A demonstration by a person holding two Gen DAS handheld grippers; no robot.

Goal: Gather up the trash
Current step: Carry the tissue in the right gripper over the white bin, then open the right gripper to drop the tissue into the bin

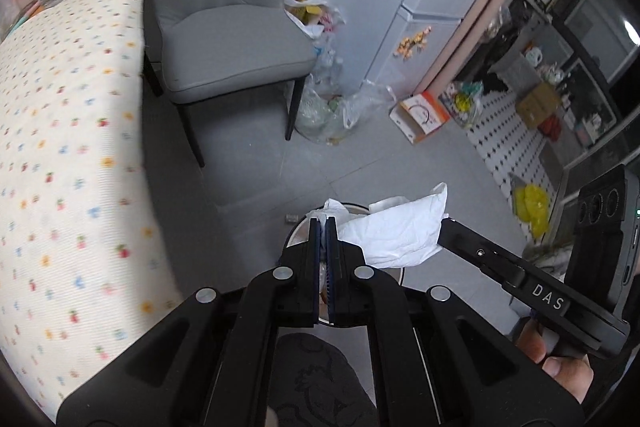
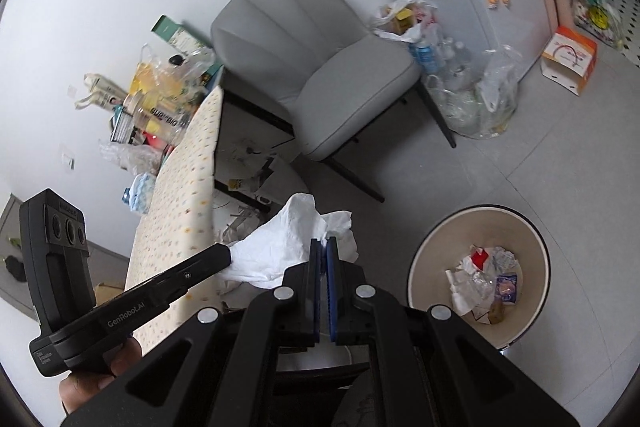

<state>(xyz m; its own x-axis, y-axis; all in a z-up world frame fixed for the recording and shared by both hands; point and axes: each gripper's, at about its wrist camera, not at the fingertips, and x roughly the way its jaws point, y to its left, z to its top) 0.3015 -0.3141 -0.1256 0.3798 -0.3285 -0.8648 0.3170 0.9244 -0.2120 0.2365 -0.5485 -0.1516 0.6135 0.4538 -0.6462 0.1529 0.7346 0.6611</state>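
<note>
The counter (image 1: pixel 60 155) wears a soft cloth dotted with tiny coloured flowers, beside a padded grey chair (image 2: pixel 320 67). A round cream bin (image 2: pixel 478 267) holds crumpled wrappers. Between both tools hangs a creased white tissue (image 2: pixel 280 251), near the bin. The left gripper (image 1: pixel 325 225), marked "GenRobot.AI", and right gripper (image 2: pixel 323 245), marked "DAS", each pinch it in closed jaws

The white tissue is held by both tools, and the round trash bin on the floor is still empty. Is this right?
Not quite. The bin is not empty: the right wrist view shows crumpled paper and wrappers inside. The rest holds: the left tool and right tool both grip the white tissue.
</note>
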